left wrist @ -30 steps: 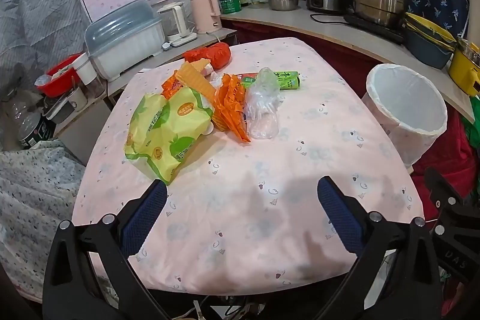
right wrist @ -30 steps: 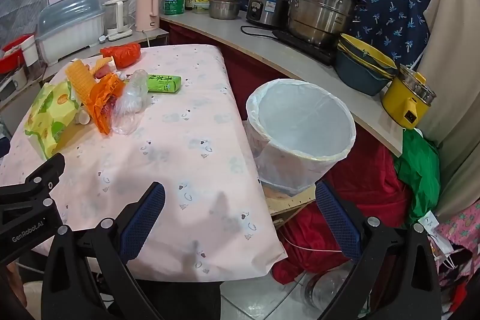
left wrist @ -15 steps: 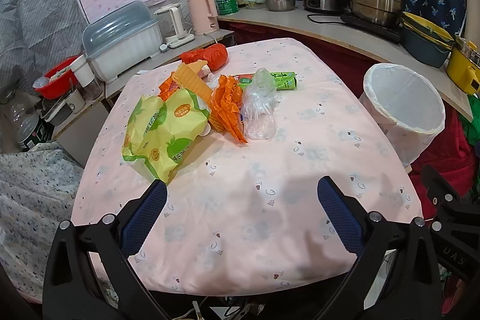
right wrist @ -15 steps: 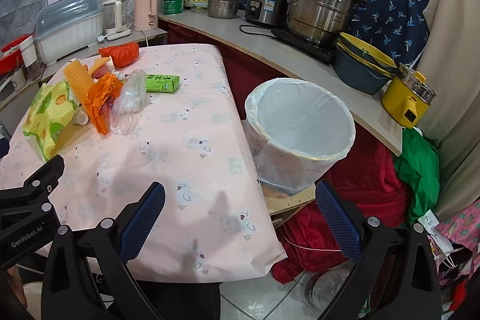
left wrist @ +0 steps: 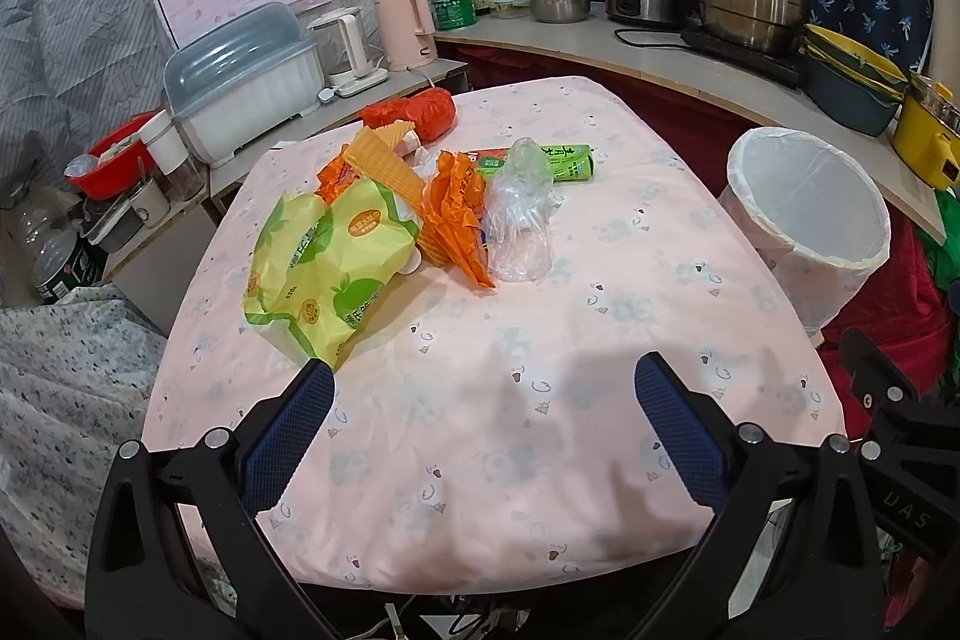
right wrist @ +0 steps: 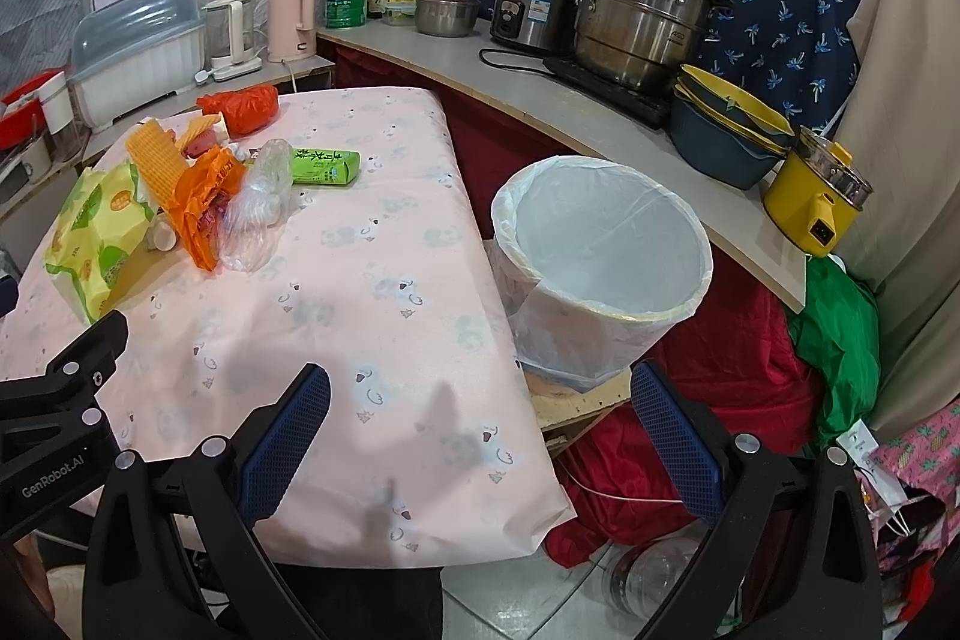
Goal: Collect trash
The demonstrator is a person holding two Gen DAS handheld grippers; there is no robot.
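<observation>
Trash lies in one cluster on the far left part of the table [left wrist: 540, 436], which is covered in a pink patterned cloth. From left to right the cluster holds a yellow-green snack bag [left wrist: 324, 262], a ribbed orange wrapper [left wrist: 390, 163] leaning over the bag, a crumpled orange wrapper [left wrist: 459, 220], a crushed clear plastic bottle [left wrist: 519, 214] touching that wrapper, and a green drink carton [left wrist: 567, 162] lying on its side just behind the bottle. A red-orange plastic bag [left wrist: 420, 115] sits at the far edge of the table, apart from the rest. The left gripper [left wrist: 483, 424] hovers over the near edge of the table, level and aimed at the cluster, jaws spread wide with nothing between them; its left fingertip [left wrist: 294, 418] appears just below the snack bag. The right gripper [right wrist: 480, 430] is held beside it over the near right corner of the table, jaws likewise spread wide and empty. A white-lined bin [right wrist: 606, 274] stands just off the right edge of the table, tilted toward the camera. A counter [right wrist: 600, 100] with pots runs behind it.
</observation>
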